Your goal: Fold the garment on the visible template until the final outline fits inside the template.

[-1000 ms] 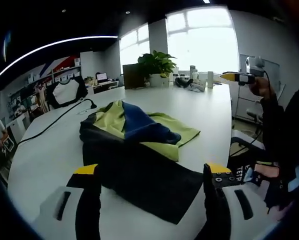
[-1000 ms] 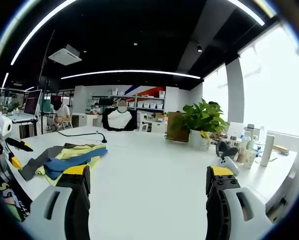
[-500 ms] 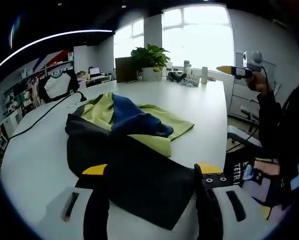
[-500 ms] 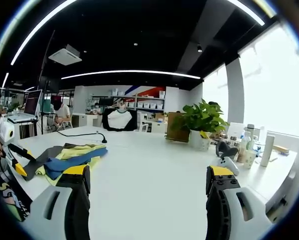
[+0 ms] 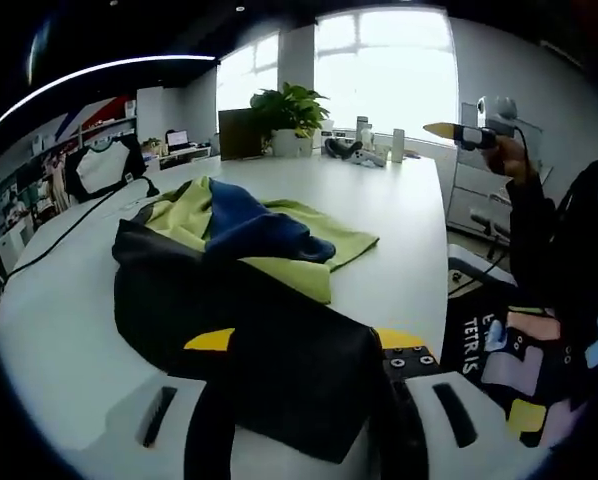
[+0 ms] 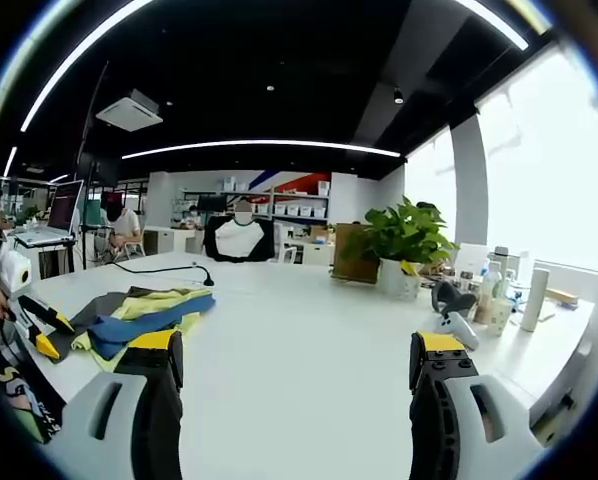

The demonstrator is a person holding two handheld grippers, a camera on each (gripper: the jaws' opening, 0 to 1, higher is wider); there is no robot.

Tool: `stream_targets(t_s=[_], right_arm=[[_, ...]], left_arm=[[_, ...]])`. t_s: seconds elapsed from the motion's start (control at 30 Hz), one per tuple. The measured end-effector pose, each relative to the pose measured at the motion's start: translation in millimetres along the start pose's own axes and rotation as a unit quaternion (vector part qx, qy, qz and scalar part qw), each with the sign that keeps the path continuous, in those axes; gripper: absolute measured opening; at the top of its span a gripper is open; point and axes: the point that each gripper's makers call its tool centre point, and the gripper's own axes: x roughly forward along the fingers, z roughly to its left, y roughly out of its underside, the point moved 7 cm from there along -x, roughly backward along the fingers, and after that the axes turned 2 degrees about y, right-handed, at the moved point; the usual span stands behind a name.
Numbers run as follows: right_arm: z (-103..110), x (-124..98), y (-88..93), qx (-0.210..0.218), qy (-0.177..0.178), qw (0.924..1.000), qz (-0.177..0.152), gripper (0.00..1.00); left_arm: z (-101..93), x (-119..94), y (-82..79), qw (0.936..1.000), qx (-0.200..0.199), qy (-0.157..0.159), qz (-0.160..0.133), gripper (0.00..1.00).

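1. Clothes (image 5: 234,260) are bunched on the white table (image 5: 69,300), touching the dark mat (image 5: 289,370).
2. The left gripper (image 5: 304,345) is wide open above the mat's near edge.
3. The right gripper (image 6: 291,350) is held wide open, well apart.
4. One cloth edge should be pinched low and lifted slowly.

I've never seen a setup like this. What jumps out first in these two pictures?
A crumpled garment in black, lime green and blue lies on the white table, right before the open left gripper. In the right gripper view the right gripper hangs open over bare tabletop, the garment off to its left. A leafy potted plant stands at the table's far end, by bright windows.
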Motion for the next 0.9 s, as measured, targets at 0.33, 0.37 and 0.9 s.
stream_targets(t_s=[0.33,0.37,0.9], right_arm=[[2,2,-0.2,0.000,-0.003,1.0000,0.001,0.97],[1,2,-0.2,-0.001,-0.003,1.0000,0.002,0.97],[-1,4,0.1,0.000,-0.003,1.0000,0.002,0.97]], left_arm=[[12.7,1,-0.8,0.9995,-0.002,-0.024,-0.022,0.19],[13.6,2,-0.8,0.9993,0.006,-0.027,-0.024,0.10],[14.3,-5,-13.5,0.9970,0.012,-0.050,-0.057,0.01]])
